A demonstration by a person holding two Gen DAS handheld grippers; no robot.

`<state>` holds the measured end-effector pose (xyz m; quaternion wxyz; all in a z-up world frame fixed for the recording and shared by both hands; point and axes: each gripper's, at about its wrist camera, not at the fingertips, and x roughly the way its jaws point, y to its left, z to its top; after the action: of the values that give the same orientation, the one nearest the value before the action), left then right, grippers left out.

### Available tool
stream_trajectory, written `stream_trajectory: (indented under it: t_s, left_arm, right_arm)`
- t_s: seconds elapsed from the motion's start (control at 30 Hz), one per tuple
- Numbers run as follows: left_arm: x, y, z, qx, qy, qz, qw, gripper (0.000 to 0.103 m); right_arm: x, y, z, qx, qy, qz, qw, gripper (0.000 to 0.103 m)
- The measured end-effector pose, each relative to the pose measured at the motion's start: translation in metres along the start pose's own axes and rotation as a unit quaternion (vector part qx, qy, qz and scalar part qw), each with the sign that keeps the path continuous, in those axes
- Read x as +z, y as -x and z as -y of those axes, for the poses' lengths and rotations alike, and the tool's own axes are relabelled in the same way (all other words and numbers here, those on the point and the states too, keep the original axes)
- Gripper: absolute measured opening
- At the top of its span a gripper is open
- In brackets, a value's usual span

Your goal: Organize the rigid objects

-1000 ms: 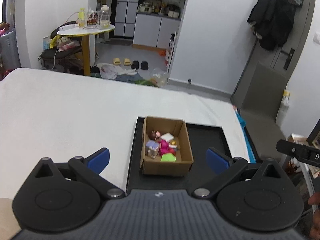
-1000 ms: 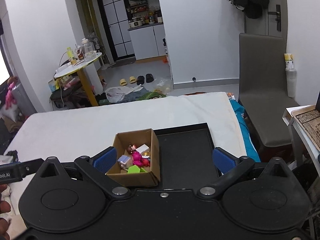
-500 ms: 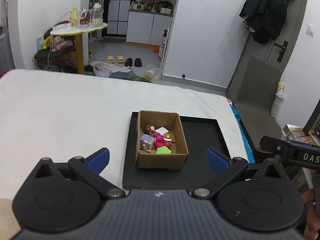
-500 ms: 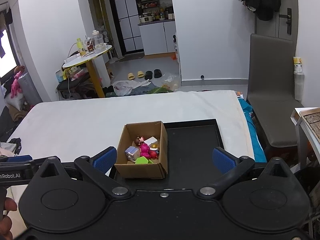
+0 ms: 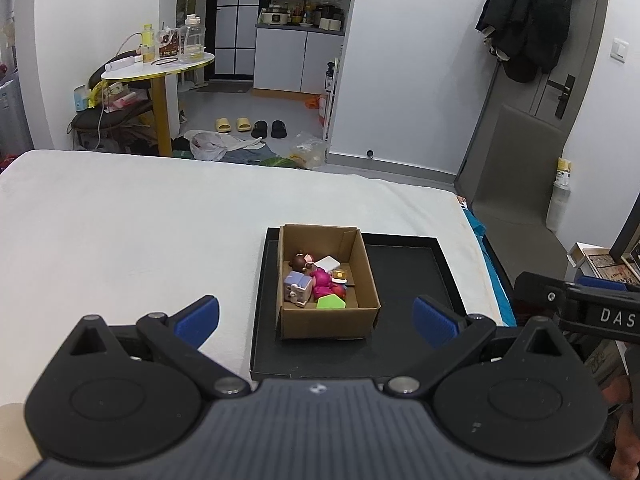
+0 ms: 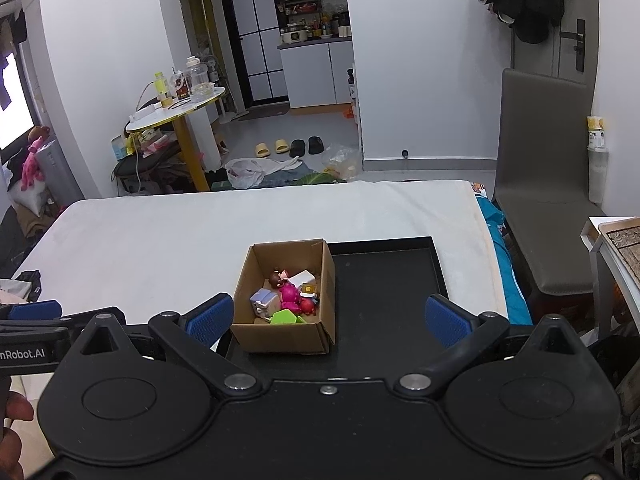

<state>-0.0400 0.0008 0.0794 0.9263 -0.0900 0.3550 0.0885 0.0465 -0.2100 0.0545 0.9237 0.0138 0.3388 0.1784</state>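
- So, both grippers are hovering above the near edge of the bed, neither touching anything.
- Left gripper (image 5: 316,316) is sitting wide open, blue pads (image 5: 198,314) spread either side of the box, holding nothing.
- Right gripper (image 6: 328,316) is likewise spread wide and empty; its left pad is overlapping the box's near left corner in frame, but it is apparently above it, not in contact.
- Cardboard box (image 5: 328,322) is sitting centre frame in the left wrist view, on the left half of a black tray (image 5: 404,280); the right half of the tray is showing bare.
- Toys are lying piled inside the box: a pink figure (image 5: 322,280), a lilac cube (image 5: 298,286), a green house-shaped block (image 5: 331,303), a white block (image 5: 329,263). They are touching and overlapping.
- Tray is resting on the white bed (image 5: 140,232), a soft surface, so not a firm counter.
- Risks, as I'm judging them:
  - Toys are packing tight, so a wide-open reach is likely snagging two pieces or pushing the pile sideways.
  - Box walls are thin and tall relative to contents; a finger clipping the rim is tipping or dragging the box across the tray.
  - Pressing down is sinking the tray into the bedding and tilting everything.
  - Both grippers are aiming at the same box, so they are risking a collision if both go in.
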Motion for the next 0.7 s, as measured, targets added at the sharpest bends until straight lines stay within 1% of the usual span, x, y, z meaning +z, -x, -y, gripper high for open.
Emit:
stream_trajectory:
  t_s: [0.23,0.7]
  left_arm:
    - [0.0016,0.0043,-0.0021,-0.005,0.002,0.003,1.0,0.102]
    - [0.0013,0.0063,-0.0061,0.003,0.0,0.004,1.0,0.102]
  right_arm:
    - [0.0009,0.002,-0.0002,0.001,0.001,0.001,1.0,0.103]
    - [0.0005,0.0055,0.002,0.006,-0.01,-0.004,1.0,0.103]
